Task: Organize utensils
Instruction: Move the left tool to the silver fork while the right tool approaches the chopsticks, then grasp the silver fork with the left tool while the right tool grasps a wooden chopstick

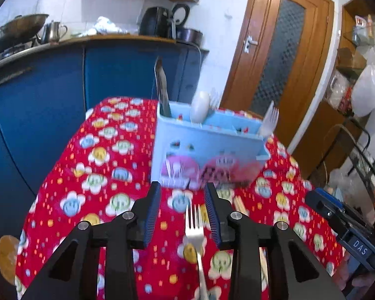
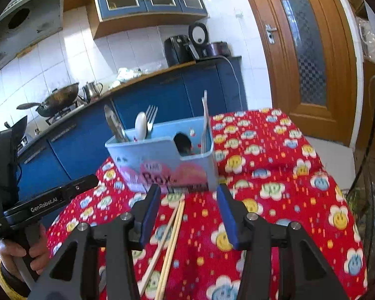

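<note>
left wrist: low, close, facing holder (image 1: pixel 207 147) | right wrist: same | shared: tablecloth (image 2: pixel 275 175)

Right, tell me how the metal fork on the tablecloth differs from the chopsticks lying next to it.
The fork is shiny metal with tines; the chopsticks are a pair of plain pale wooden sticks. The fork lies between the open jaws of the left gripper, the chopsticks between the open jaws of the right gripper. Both lie flat on the red flowered tablecloth, pointing towards the blue utensil holder, not yet in it, neither gripped.
</note>
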Demonstrator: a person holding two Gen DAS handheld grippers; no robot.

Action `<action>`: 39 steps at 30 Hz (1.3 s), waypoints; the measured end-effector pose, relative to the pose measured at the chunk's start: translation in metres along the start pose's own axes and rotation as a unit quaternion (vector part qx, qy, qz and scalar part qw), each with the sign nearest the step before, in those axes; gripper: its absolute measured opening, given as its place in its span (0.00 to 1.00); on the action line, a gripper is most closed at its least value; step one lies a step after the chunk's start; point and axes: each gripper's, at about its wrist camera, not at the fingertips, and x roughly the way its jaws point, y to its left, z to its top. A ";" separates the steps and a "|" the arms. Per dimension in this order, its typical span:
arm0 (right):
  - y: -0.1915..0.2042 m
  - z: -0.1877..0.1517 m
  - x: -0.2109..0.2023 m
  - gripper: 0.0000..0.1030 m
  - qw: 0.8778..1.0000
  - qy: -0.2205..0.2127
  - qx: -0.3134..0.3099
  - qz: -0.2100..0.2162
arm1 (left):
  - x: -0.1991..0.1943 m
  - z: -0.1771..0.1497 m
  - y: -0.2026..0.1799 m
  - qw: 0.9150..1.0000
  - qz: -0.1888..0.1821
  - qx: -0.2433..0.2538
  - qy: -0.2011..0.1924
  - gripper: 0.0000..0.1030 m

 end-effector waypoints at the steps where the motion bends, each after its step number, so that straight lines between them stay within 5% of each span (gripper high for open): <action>1: 0.000 -0.003 -0.001 0.48 1.000 0.006 0.001 -0.001 | 0.000 -0.003 -0.001 1.000 0.000 0.002 0.007 0.36; 23: -0.012 -0.042 -0.013 0.54 0.998 0.052 0.030 0.003 | 0.025 -0.052 -0.019 0.989 -0.007 0.037 0.140 0.39; 30: -0.022 -0.047 -0.015 0.54 0.998 0.052 0.044 0.004 | 0.038 -0.054 -0.023 0.984 -0.012 0.041 0.175 0.16; 39: -0.031 -0.050 -0.013 0.54 0.997 0.053 0.055 0.008 | 0.059 -0.040 -0.028 0.968 -0.015 0.055 0.243 0.13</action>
